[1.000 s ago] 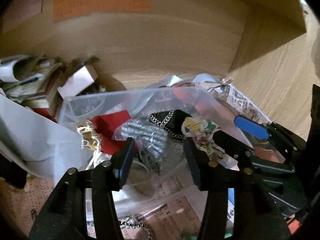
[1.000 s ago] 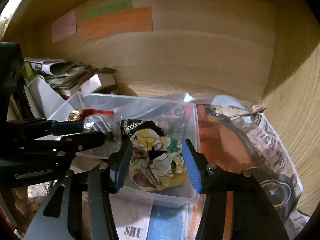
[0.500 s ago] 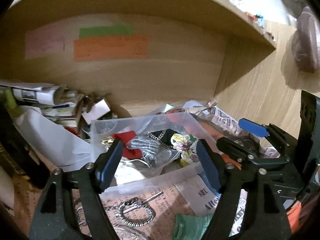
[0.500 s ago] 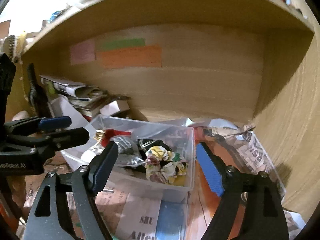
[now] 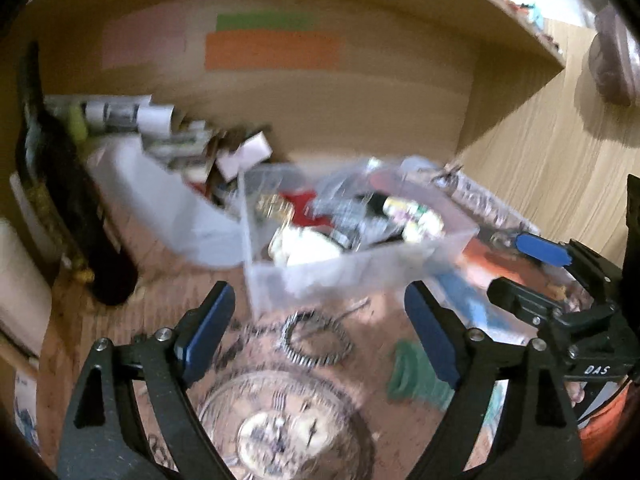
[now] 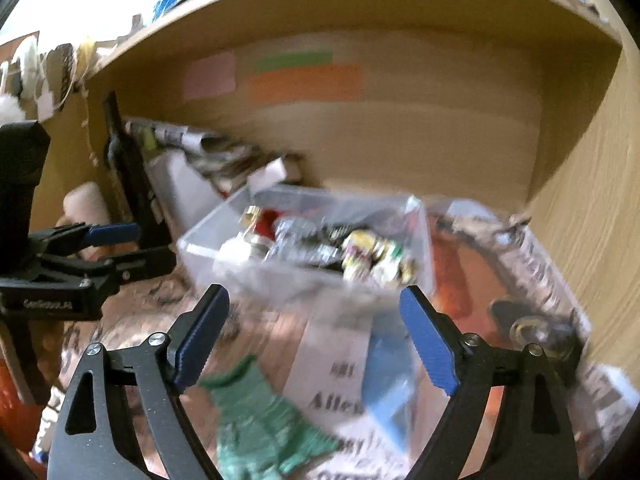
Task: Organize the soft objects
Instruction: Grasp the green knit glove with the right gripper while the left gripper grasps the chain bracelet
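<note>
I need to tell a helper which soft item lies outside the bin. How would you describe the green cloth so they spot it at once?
Start at the clear plastic bin in the wooden shelf nook. On the newspaper-covered surface in front of it lies the green cloth, between the open right gripper fingers. It is the only green, ruffled fabric outside the bin.

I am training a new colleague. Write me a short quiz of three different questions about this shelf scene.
1. True or false: both grippers, left gripper and right gripper, hold nothing, jaws wide apart.
2. Where does the green knitted cloth lie? A) inside the clear plastic box B) on the newspaper in front of it
3. Fill in: the floral scrunchie lies in the ____.

Key: 1 true; 2 B; 3 box
</note>
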Tool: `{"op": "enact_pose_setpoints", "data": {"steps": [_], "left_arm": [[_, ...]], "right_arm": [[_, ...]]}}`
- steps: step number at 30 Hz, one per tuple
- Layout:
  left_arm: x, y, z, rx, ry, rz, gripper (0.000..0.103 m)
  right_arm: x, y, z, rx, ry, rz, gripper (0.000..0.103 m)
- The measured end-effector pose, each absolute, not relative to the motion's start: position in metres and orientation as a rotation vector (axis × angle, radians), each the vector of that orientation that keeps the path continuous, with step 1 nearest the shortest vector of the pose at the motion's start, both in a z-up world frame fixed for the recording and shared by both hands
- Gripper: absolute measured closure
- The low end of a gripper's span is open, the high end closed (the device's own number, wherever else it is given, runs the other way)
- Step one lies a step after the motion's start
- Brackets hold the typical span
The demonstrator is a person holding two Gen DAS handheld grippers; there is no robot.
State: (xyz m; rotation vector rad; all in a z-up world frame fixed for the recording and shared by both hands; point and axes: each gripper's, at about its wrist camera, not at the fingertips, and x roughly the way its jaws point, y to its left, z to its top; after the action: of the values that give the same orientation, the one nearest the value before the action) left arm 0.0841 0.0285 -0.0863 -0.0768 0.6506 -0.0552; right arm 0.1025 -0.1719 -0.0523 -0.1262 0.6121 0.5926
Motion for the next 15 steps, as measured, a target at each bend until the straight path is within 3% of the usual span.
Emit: {"op": "enact_pose_setpoints", "data": {"steps": [15], "left_arm": [[0.06, 0.035, -0.145, -0.112, 0.811, -0.035, 0.016]], "right_arm": [[0.082, -0.153, -0.116, -0.186, 0.848, 0.669, 0.018]]}}
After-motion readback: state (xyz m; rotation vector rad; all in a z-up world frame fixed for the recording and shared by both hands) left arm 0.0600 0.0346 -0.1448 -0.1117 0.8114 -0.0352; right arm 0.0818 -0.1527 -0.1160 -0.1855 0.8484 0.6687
